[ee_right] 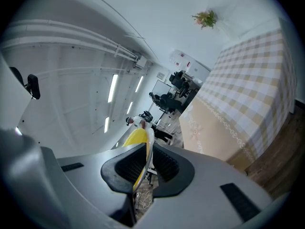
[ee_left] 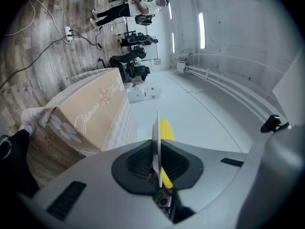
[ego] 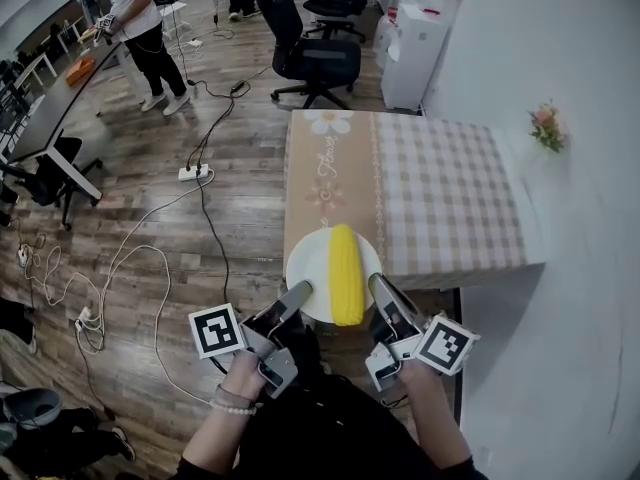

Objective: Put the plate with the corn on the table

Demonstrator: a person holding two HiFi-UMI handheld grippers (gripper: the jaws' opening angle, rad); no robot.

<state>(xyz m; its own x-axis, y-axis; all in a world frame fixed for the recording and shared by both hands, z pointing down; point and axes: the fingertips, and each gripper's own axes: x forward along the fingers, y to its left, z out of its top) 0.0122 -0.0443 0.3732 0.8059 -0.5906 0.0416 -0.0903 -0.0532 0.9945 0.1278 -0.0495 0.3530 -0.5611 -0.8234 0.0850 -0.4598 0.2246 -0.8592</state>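
A white plate [ego: 308, 265] carries a yellow corn cob [ego: 346, 273] and hovers over the near edge of the table [ego: 450, 188], which has a beige and checked cloth. My left gripper [ego: 301, 292] is shut on the plate's near-left rim, and my right gripper [ego: 377, 285] is shut on its near-right rim. In the left gripper view the plate [ee_left: 157, 132] shows edge-on between the pads of the left gripper [ee_left: 157, 163], with the corn [ee_left: 167, 129] behind it. The right gripper view shows the right gripper [ee_right: 143, 168] pinching the rim [ee_right: 149, 144] beside the corn [ee_right: 136, 137].
A black office chair [ego: 312, 58] and a white cabinet [ego: 415, 53] stand beyond the table's far end. Cables and a power strip [ego: 192, 173] lie on the wooden floor to the left. A person [ego: 140, 23] stands at the back left. Flowers [ego: 545, 126] hang on the right wall.
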